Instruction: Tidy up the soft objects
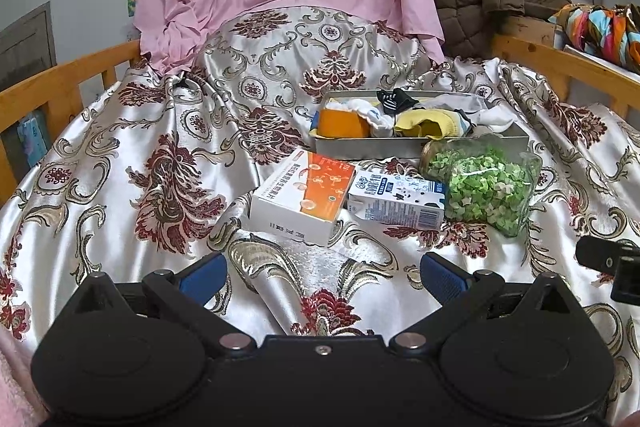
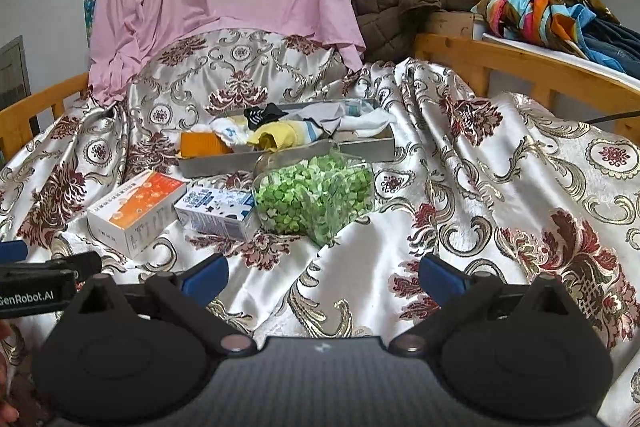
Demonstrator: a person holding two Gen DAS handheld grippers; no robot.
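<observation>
**Knit and cotton already heaped in the tray, both grippers empty**

Soft stuff first: the socks (image 1: 404, 119) lie bundled in the grey tray (image 1: 360, 149), straight ahead of the left gripper (image 1: 322, 273) and ahead and slightly left of the right gripper (image 2: 323, 273). Orange, yellow, white and a black striped one, all limp, light and easy to crush, so a pinch on a thick folded bulge looks safest; a loose edge would likely just stretch and slip.

Between tray and tools sit the stiff things: an orange-and-white box (image 1: 304, 195), a milk carton (image 1: 396, 201) touching it, and a clear jar (image 1: 484, 187) of green bits lying on its side, probably prone to roll. Everything rests on a slick, rumpled brocade sheet (image 1: 120, 163).

Both grippers hover near the sheet, jaws spread wide, holding nothing.
</observation>
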